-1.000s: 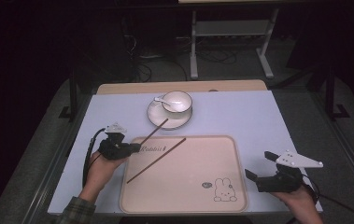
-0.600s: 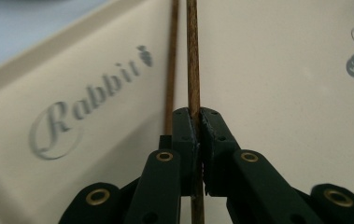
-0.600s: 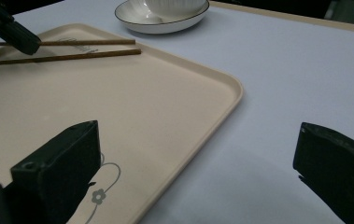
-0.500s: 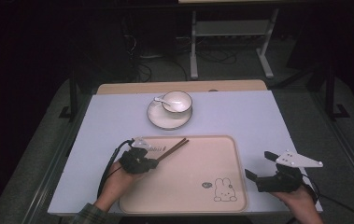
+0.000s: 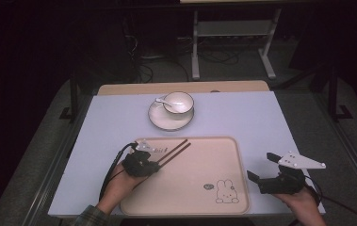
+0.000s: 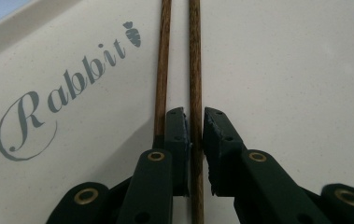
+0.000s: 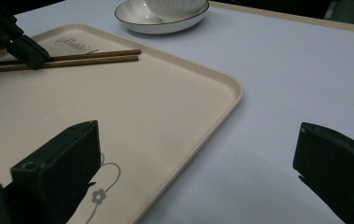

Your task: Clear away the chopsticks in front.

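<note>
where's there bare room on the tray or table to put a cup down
The tray is bare right of the chopsticks, above the rabbit print. The table is bare right of the saucer, and left of it too. It is crowded at the tray's upper left, where the left tool meets the chopsticks.

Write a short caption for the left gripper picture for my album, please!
Black left gripper, jaws closed around one of two brown wooden chopsticks on a cream plastic tray printed "Rabbit".

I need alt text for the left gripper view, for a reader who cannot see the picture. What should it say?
Close view along the left tongs, whose two black jaws straddle one of two brown wooden chopsticks lying side by side on a cream tray. The word "Rabbit" and a small carrot are printed on the tray at left.
</note>
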A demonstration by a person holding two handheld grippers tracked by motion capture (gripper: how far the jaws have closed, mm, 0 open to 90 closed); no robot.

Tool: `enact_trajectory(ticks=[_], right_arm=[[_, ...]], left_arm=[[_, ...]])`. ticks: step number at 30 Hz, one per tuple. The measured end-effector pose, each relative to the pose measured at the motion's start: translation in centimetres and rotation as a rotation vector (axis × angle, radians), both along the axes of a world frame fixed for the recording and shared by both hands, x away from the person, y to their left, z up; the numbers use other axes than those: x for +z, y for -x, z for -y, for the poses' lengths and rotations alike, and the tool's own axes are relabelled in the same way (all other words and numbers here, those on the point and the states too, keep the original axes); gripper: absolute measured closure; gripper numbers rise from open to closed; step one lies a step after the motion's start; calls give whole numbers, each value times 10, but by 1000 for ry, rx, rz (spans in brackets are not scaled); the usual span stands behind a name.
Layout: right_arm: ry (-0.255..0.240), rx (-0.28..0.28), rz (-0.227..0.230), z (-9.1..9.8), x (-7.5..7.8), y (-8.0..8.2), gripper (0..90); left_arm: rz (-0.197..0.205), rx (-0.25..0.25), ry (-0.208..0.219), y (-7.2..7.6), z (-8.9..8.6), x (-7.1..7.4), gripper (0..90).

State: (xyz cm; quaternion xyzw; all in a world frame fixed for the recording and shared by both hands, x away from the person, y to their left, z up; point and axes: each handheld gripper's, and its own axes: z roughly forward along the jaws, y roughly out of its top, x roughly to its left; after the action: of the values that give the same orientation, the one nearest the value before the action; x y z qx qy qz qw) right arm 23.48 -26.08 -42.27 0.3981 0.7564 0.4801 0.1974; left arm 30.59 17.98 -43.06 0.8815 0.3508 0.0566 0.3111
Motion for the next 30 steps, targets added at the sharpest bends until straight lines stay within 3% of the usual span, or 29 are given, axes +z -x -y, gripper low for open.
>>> enact_trajectory(ticks=[2, 4, 8, 9, 13, 18, 23, 30], right_arm=[[-1, -2, 0, 0, 0, 0, 2], [-2, -4, 0, 0, 0, 0, 2], [4, 0, -2, -1, 0, 0, 2], [2, 0, -2, -2, 0, 0, 2], [3, -2, -1, -1, 0, 0, 2], [-3, -7, -3, 1, 0, 0, 2], [-7, -9, -3, 2, -1, 0, 2], [-5, -5, -4, 2, -1, 0, 2]], left_arm=[[15, -7, 3, -3, 2, 5, 792], [19, -17, 42, -9, 6, 12, 794], [26, -81, 82, -24, 27, 20, 878], [26, -81, 82, -24, 27, 20, 893], [6, -144, 100, -45, 64, 14, 895], [8, -156, 86, -64, 92, 2, 894], [28, -156, 63, -78, 98, -4, 894], [28, -125, 56, -85, 87, -9, 893]])
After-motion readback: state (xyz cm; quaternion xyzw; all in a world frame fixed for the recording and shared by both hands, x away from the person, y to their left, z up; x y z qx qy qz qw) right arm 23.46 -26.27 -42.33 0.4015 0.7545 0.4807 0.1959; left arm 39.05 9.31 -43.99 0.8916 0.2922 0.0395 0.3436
